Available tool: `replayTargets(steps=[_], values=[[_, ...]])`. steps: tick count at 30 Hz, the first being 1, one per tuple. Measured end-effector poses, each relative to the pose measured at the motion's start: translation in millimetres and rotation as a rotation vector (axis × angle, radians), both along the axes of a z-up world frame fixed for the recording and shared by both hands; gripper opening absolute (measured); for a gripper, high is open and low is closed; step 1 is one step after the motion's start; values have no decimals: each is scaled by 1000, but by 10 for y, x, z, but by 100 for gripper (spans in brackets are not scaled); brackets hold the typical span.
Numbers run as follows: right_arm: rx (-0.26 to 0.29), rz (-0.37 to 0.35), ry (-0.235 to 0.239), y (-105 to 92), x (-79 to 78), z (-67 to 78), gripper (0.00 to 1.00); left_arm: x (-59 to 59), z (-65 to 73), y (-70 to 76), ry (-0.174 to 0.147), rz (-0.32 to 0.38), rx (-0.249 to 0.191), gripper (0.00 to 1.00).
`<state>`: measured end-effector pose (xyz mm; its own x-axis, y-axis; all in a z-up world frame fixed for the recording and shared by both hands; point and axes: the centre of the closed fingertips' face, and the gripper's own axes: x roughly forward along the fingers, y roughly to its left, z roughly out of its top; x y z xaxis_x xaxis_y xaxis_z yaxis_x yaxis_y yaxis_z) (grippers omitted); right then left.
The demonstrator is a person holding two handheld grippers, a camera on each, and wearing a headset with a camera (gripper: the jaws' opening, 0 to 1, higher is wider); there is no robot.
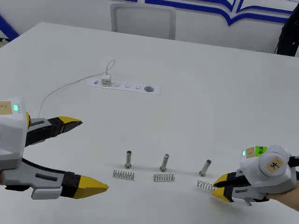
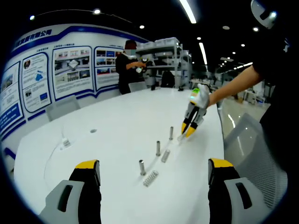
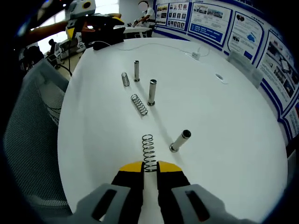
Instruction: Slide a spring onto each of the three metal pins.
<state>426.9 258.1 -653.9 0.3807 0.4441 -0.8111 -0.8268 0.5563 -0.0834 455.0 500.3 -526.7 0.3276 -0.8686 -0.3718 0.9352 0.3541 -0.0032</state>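
Along the near edge of the smooth white table (image 1: 210, 116), three short, flat-headed steel pins (image 1: 164, 162) are standing in a row, with a thin coiled wire spring (image 1: 164, 177) lying just in front of each. The right gripper (image 3: 149, 168) is pinching the end of the rightmost spring (image 3: 148, 151) between its yellow-tipped jaws. The left gripper (image 1: 93, 155) is hovering with its jaws wide apart. A white power strip (image 1: 124, 86) is lying mid-table, and a grey chair (image 1: 143, 20) is standing beyond the far edge.

Three short silver pins standing on end in a row on the white tabletop (image 1: 196, 107), all bare: left pin (image 1: 128, 159), middle pin (image 1: 164, 162), right pin (image 1: 205, 167). Just in front of each, a small coil spring: left spring (image 1: 123, 174) and middle spring (image 1: 164, 177) lying flat, right spring (image 1: 204, 185) with one end pinched in the right hand-held gripper (image 1: 218, 187).
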Motion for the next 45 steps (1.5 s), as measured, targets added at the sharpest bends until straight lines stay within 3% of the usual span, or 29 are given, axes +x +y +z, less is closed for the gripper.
replayTargets(steps=[10,14,17,22,29,32,36,45], values=[[-11,123,-124,270,16,606,11,-130,98,-264,-21,-94,-14,93],[-36,154,-142,321,-28,732,11,-180,142,-387,-28,-131,-25,91],[-28,171,-152,408,-72,834,11,-218,140,-482,-9,-149,-30,88],[-56,253,-183,617,-174,983,11,-297,180,-676,-27,-193,-55,85],[-34,330,-235,948,-254,1219,11,-462,163,-912,-46,-257,-49,78],[-43,361,-250,1045,-289,1256,11,-572,124,-969,-51,-289,-52,71],[-34,393,-251,1174,-358,1270,11,-693,48,-1023,-33,-327,-39,66],[-59,454,-260,1291,-474,1238,11,-760,-17,-1048,-35,-357,-20,49]])
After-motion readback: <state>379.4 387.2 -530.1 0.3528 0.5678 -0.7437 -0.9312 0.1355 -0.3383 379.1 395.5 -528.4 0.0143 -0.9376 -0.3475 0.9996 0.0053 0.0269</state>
